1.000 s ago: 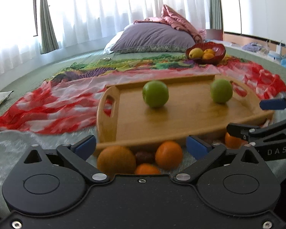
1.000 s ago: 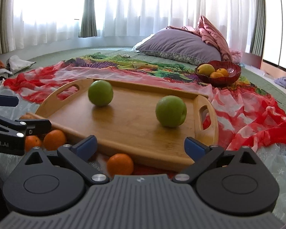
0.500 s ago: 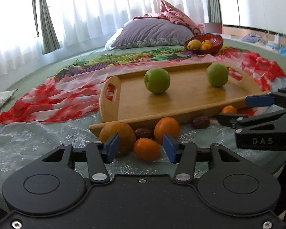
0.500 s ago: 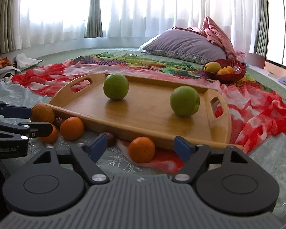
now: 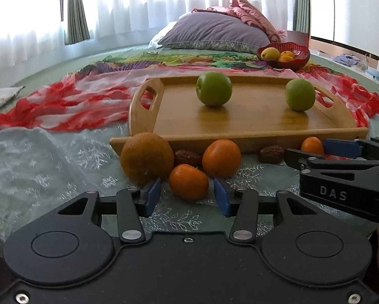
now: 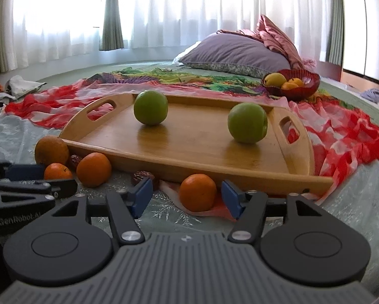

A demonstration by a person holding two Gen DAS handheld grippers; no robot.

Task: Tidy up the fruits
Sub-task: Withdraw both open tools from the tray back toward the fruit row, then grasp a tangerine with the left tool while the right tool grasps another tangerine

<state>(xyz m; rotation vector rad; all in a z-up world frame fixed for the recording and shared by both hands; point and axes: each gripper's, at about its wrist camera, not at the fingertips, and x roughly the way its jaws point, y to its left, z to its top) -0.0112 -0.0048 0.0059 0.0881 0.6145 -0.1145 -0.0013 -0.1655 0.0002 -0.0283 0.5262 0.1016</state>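
1. Lining up two pickups: left gripper w/ blue pads partly open, empty, framing a small round orange mandarin at lower centre of the left view.
2. Right gripper also partly open, holding nothing, straddling another orange mandarin lower centre, just in front of the oval wooden tray.
3. Tray holds two green apples mid-frame.
4. Next, probably: ease fwd, close gently, lift onto tray.
5. Mandarins near-round, no clear long axis; stem direction can't tell.
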